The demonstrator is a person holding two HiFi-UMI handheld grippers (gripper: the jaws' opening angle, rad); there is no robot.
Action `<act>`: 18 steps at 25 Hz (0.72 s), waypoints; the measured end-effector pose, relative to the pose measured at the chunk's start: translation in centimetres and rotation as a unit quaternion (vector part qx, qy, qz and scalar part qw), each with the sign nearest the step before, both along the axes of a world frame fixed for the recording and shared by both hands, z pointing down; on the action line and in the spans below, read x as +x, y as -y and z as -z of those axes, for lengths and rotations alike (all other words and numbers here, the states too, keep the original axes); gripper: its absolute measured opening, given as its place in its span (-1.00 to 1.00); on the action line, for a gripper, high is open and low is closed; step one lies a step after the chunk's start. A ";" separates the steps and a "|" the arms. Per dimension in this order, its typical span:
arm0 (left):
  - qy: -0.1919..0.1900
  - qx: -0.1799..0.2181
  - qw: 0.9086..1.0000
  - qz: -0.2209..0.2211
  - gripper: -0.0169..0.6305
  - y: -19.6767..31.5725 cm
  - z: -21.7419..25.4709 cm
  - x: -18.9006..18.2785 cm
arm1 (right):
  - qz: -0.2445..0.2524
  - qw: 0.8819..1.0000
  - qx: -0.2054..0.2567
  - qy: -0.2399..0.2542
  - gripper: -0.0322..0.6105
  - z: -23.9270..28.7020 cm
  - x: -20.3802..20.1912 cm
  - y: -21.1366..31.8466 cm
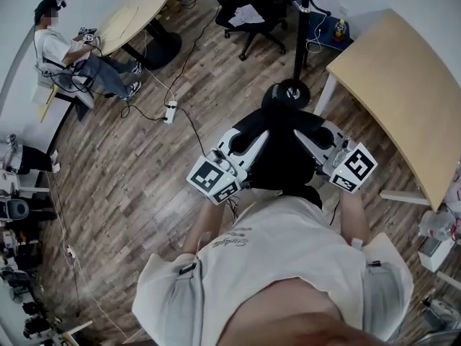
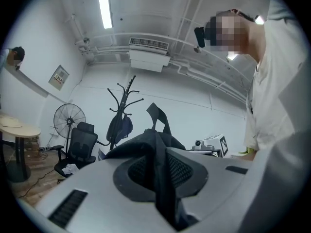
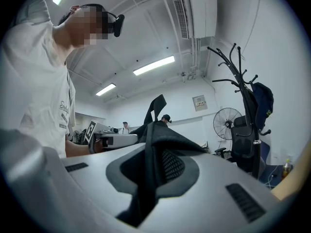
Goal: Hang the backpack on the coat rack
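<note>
A black backpack hangs between my two grippers in the head view, over the wood floor. My left gripper holds its left side and my right gripper its right side. In the left gripper view the jaws of the left gripper are shut on a fold of the backpack, whose top loop stands up. The right gripper is likewise shut on the backpack's fabric. The black coat rack stands just ahead, its round base right beyond the backpack. It shows in both gripper views.
A dark bag hangs on the rack. A black office chair and a fan stand behind it. A wooden table lies to the right. A round table, a seated person and a power strip are at left.
</note>
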State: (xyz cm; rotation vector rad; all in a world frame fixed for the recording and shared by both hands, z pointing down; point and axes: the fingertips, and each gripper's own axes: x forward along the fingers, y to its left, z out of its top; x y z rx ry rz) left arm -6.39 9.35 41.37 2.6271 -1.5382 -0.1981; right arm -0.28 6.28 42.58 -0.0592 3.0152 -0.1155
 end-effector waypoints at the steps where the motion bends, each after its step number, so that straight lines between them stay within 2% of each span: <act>1: 0.001 -0.002 1.000 0.002 -0.80 1.0 0.1 -0.4 | 0.003 1.000 -0.003 0.003 -0.80 0.0 -0.4 1.0; 9: 0.024 0.008 1.000 -0.003 -0.80 11.4 1.4 -2.0 | 0.010 1.000 0.005 0.022 -0.80 1.3 -2.0 11.2; 18: 0.032 0.028 0.999 -0.023 -0.80 22.1 3.4 -2.1 | -0.002 0.999 0.042 0.029 -0.80 3.7 -2.0 21.7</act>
